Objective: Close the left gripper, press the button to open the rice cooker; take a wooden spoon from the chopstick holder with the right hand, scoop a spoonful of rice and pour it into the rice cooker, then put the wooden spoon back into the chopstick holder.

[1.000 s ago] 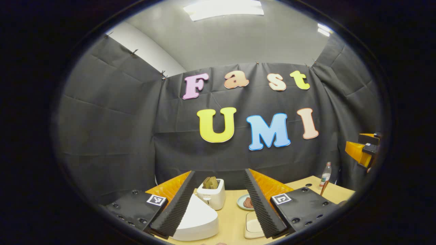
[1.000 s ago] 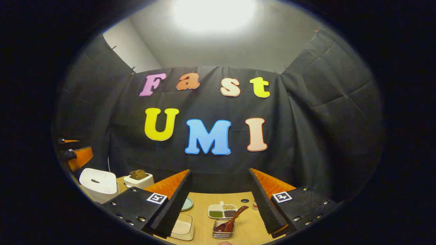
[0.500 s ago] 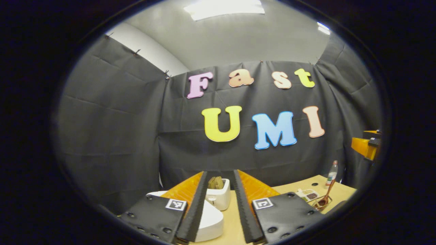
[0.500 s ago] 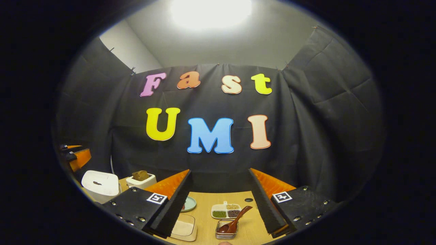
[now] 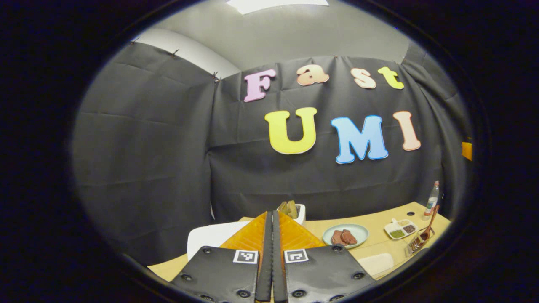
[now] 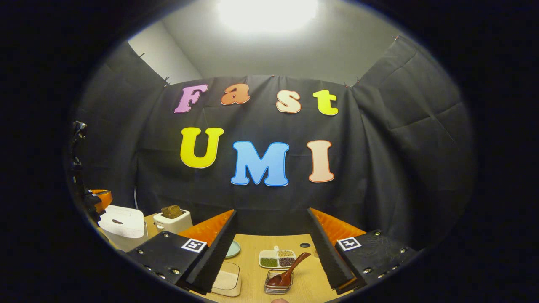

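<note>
The left gripper (image 5: 272,256) is clenched, its two fingers pressed flat together with nothing between them, which is what the first step of the task asks. In the left gripper view the rice cooker (image 5: 210,237) sits just beyond the fingers at about ten o'clock from the tips, lid down, near the left edge of the table (image 5: 379,219). I judge the coming move to be a short push forward and down onto the lid button. The button does not show in this view; in the right gripper view a dark mark on the lid of the rice cooker (image 6: 123,221) may be it, though it is too small to be sure. The left gripper is plainly the nearer of the two.

A toaster (image 5: 298,210) stands just behind the cooker at twelve o'clock, so there is little room past it. A plate (image 5: 345,235) lies at two o'clock, well apart.

The right gripper (image 6: 271,252) is released, its fingers spread wide. Between them, at about six o'clock low in its view, stands the chopstick holder (image 6: 278,287) with the wooden spoon (image 6: 288,272) in it, bowl down, handle leaning toward one o'clock. A divided dish (image 6: 276,259) sits just behind it and a shallow container of rice (image 6: 227,280) at eight o'clock. The table around them looks open enough for a straight reach.
</note>
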The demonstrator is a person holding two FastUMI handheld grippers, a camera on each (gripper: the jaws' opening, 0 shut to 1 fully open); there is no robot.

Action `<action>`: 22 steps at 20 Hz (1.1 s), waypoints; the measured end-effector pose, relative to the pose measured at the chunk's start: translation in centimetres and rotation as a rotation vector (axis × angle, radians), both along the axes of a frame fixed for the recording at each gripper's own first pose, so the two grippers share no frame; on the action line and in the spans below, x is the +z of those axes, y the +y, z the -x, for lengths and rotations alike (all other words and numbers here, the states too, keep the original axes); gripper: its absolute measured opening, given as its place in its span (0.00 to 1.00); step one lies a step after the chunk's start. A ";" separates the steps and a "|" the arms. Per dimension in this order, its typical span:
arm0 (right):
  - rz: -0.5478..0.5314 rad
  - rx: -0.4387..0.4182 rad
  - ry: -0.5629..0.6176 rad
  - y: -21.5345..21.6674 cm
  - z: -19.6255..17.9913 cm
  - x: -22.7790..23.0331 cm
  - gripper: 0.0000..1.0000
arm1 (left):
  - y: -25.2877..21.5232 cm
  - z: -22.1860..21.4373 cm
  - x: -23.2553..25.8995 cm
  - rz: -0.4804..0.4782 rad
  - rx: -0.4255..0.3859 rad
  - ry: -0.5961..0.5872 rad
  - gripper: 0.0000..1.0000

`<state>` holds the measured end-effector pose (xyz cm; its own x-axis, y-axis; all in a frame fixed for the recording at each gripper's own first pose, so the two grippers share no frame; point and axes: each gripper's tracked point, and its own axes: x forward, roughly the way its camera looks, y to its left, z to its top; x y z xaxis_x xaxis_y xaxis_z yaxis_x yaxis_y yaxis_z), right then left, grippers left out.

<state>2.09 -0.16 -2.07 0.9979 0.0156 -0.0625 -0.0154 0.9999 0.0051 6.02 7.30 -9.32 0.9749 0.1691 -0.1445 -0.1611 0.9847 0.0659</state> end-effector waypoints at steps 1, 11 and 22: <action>0.005 -0.005 0.004 0.0 0.1 -0.1 0.97 | 0.8 -0.6 -1.2 0.005 0.015 0.023 0.09; 0.032 -0.034 0.050 -0.3 0.1 -1.4 0.97 | 6.5 -2.1 -11.8 0.079 0.132 0.239 0.09; -0.005 -0.018 0.054 -0.1 -0.4 -2.1 0.97 | 6.3 -1.4 -13.4 0.105 0.110 0.305 0.09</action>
